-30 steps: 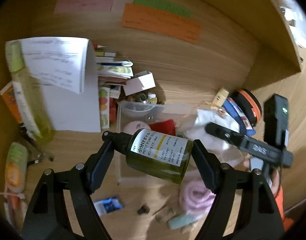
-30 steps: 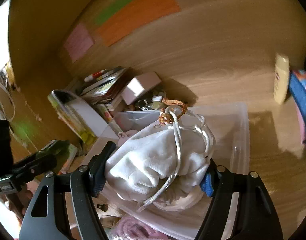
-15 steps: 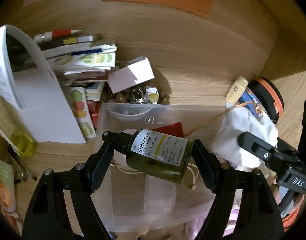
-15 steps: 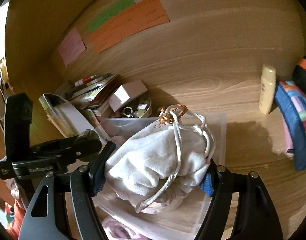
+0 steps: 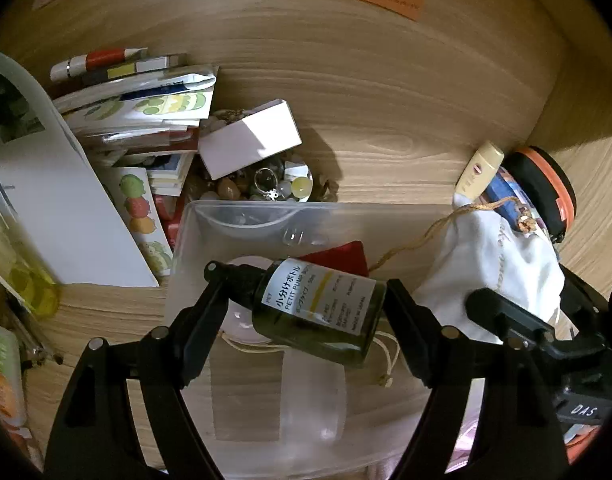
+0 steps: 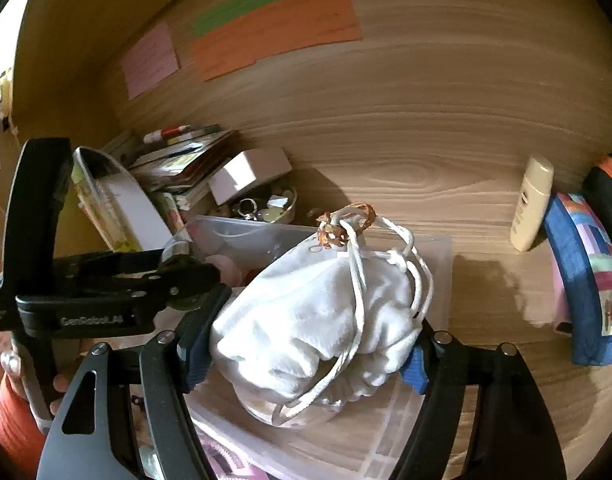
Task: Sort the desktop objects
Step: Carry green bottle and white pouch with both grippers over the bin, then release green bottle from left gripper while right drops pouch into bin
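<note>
My left gripper [image 5: 306,312] is shut on a dark green pump bottle [image 5: 318,312] with a white label, held sideways above the clear plastic bin [image 5: 194,232]. A red item [image 5: 340,256] and a pink round item lie in the bin. My right gripper [image 6: 306,340] is shut on a white drawstring pouch [image 6: 318,312], held over the right part of the same bin [image 6: 438,280]. The pouch also shows in the left wrist view [image 5: 494,264], and the left gripper shows at the left in the right wrist view [image 6: 106,296].
A white box [image 5: 250,144] leans over a dish of small trinkets [image 5: 274,188] behind the bin. Stacked booklets [image 5: 142,108] and a white sheet [image 5: 62,216] lie at the left. A cream bottle [image 6: 532,204], a blue patterned pouch [image 6: 582,280] and a black-orange case [image 5: 546,196] stand at the right against the wooden wall.
My left gripper has moved forward with the bottle, from in front of the bin to above it. My right gripper has shifted a little over the bin, still holding the pouch.
</note>
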The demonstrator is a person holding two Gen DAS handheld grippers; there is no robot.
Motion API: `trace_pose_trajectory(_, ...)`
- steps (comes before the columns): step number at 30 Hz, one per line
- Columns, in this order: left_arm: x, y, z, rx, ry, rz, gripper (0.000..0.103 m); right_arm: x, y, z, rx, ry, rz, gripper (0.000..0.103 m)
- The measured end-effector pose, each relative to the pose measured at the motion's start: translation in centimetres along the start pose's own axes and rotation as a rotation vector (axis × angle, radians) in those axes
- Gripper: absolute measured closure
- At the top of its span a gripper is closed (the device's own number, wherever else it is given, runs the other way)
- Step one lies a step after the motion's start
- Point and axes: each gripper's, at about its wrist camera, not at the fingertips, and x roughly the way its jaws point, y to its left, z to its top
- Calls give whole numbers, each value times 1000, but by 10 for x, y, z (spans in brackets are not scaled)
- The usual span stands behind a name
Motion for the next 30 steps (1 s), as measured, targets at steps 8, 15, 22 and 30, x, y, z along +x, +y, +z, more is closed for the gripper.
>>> trace_pose_trajectory(8,-7,4,2,-2,3,-6,24,2,7,-2,-39,9,-11,23)
trace_pose_trajectory(15,-10,-1,3,3,17,-47,24,0,15,-3,-73,18,-2,9)
trace_pose_trajectory(22,-15,-7,2,2,30,-97,23,-3,27,-5,-117,22,-36,0)
trace_pose_trajectory(30,-54,5,-4,-4,-28,-75,15,-1,22,-2,-93,56,-15,0)
